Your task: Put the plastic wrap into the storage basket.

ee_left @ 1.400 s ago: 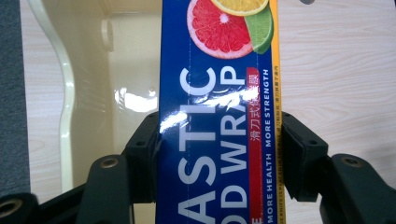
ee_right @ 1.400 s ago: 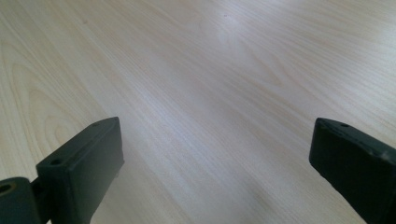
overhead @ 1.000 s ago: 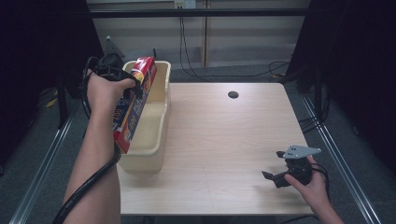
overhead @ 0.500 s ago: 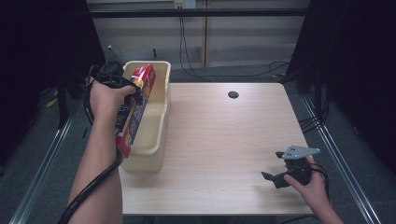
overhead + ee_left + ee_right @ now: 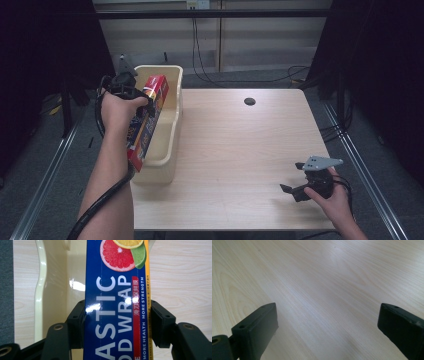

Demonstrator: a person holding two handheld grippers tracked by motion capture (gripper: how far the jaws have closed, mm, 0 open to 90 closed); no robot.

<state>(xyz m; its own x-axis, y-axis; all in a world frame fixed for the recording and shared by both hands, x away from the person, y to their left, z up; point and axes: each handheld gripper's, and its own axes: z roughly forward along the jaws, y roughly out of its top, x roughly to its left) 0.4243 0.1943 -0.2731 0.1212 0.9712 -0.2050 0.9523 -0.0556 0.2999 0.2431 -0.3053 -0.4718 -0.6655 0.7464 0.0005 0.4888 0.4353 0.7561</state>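
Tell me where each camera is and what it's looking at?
High view: above the person's side, looking forward and down at the table; both forearms show.
Left gripper view: on the left gripper, looking along its jaws at the clamped plastic wrap box over the cream bin.
Right gripper view: on the right gripper, facing bare tabletop between open jaws.
Shared: box and bin, in the high and left gripper views.

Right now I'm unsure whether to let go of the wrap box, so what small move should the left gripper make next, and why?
Probably lower it a little further before letting go. The left gripper is shut on the plastic wrap box, which slants over the cream bin, its upper end above the rim. Released now, it might tip out. The right gripper sits open, low over the table.
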